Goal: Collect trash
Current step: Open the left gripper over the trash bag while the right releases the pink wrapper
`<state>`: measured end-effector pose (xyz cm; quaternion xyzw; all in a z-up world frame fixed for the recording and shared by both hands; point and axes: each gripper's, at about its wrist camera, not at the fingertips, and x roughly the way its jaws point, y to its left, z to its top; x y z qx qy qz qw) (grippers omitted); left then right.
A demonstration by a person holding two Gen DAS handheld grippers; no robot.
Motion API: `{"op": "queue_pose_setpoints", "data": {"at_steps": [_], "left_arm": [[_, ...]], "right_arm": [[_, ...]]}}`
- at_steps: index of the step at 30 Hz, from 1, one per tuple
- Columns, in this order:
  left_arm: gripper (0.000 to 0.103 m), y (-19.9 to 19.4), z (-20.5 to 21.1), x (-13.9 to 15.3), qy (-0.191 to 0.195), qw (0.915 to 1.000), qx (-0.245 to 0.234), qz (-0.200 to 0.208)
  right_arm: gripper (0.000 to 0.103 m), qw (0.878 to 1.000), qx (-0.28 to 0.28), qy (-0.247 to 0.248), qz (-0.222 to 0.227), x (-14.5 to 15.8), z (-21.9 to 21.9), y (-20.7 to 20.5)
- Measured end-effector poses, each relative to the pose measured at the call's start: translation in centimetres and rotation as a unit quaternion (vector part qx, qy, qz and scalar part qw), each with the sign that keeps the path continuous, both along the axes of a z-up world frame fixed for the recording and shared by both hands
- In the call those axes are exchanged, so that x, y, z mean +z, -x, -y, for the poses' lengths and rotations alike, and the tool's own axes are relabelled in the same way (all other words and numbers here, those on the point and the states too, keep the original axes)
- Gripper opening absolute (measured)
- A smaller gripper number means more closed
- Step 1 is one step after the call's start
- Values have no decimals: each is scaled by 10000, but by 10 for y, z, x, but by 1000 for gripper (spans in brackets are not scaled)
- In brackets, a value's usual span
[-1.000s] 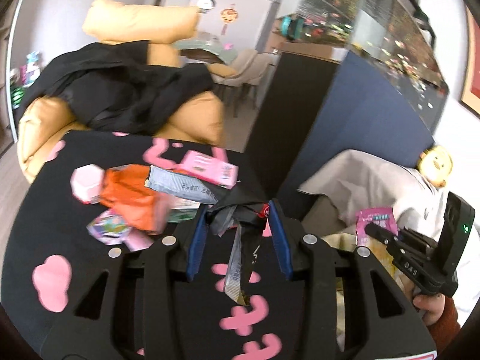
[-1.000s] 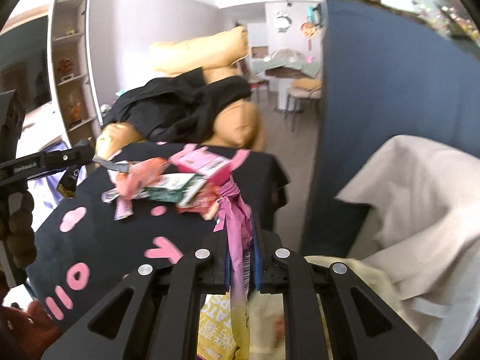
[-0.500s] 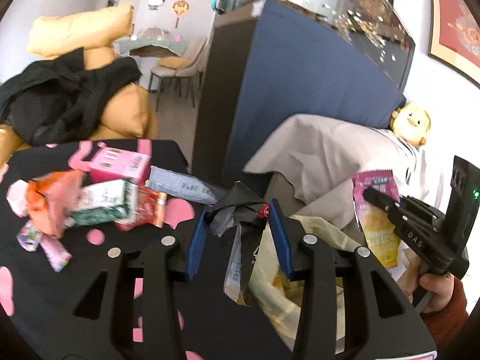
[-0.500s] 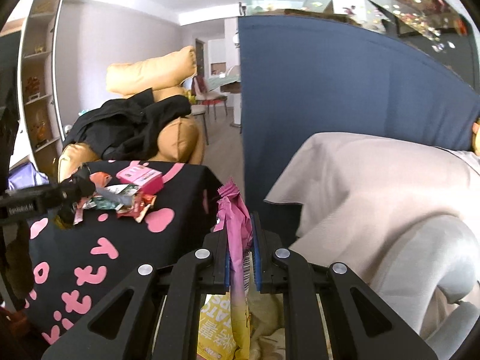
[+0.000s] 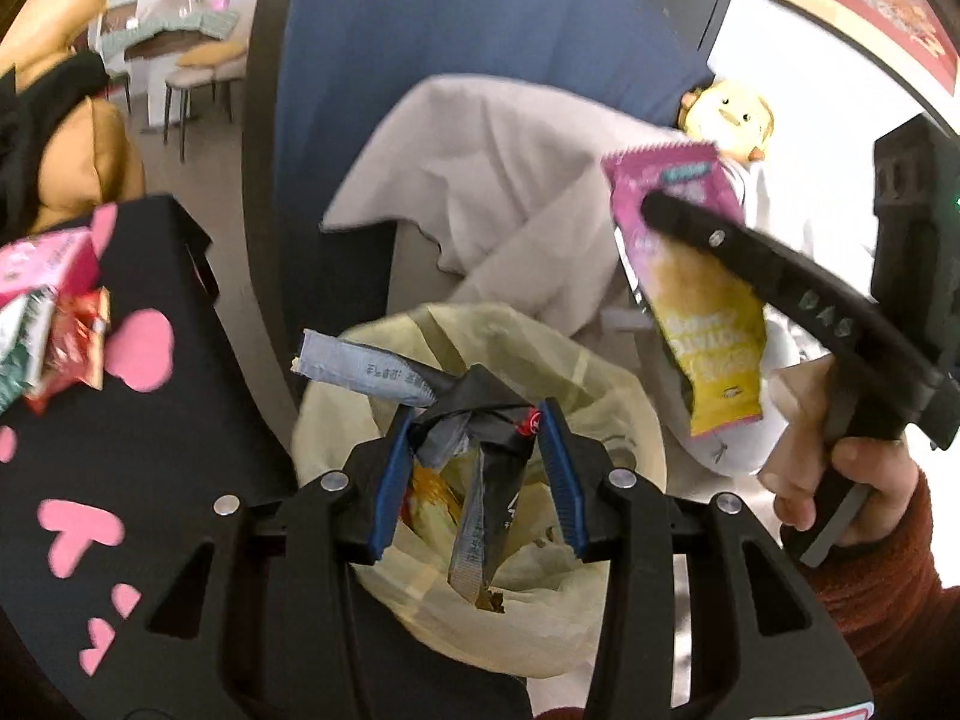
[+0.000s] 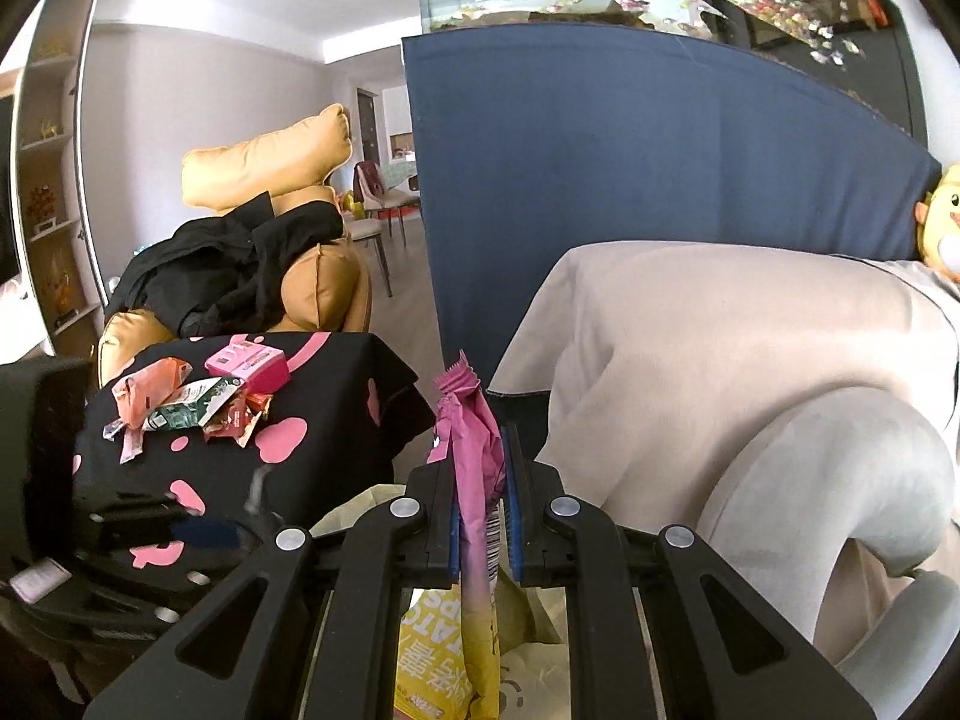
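Our left wrist view looks steeply down, close over the trash bag [image 5: 480,618]. Our right wrist view faces level across the room. Both share the bench [image 5: 180,396] [image 6: 336,372] and the blue partition [image 5: 480,30] [image 6: 630,180].

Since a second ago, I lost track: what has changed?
The left gripper swung its black and grey wrappers off the black table to above the yellowish bag. The right gripper followed with its pink-and-yellow packet. Both grips unchanged; the remaining trash hasn't moved.
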<state>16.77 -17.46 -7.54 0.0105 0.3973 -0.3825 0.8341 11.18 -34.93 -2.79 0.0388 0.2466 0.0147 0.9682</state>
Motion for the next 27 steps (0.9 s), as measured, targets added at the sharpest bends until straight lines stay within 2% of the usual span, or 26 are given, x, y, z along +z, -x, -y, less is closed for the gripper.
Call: {"op": "queue_pose_setpoints", "data": {"at_steps": [2,5,14,22,23,24,27], "left_arm": [[39,-6,4,-8,21,9998,-32,-218],[52,-12,4,-11,161,9985,-129,-512],[60,-14,-24,6,88,9994,338,-75],[60,-16,-69,9,-19,9968,804,-38],[60,-15,-77,9,-20,9962,869,-56],[60,-15,-82,8,-13,9959,905,-65],[61,-14,-103,8,31,9941,1084,-88]], "right_arm": [[12,10000,-2,-4,-7,-1,2,-1],[12,9999,-40,-98,-34,-5,7,-2],[12,9996,17,-264,-135,-16,-1,-11],[15,9990,136,-341,-251,-26,-17,-24],[21,9986,161,-384,-328,-29,-18,-26],[33,9980,211,-440,-405,-31,-19,-28],[51,9971,280,-461,-529,-37,-24,-28]]}}
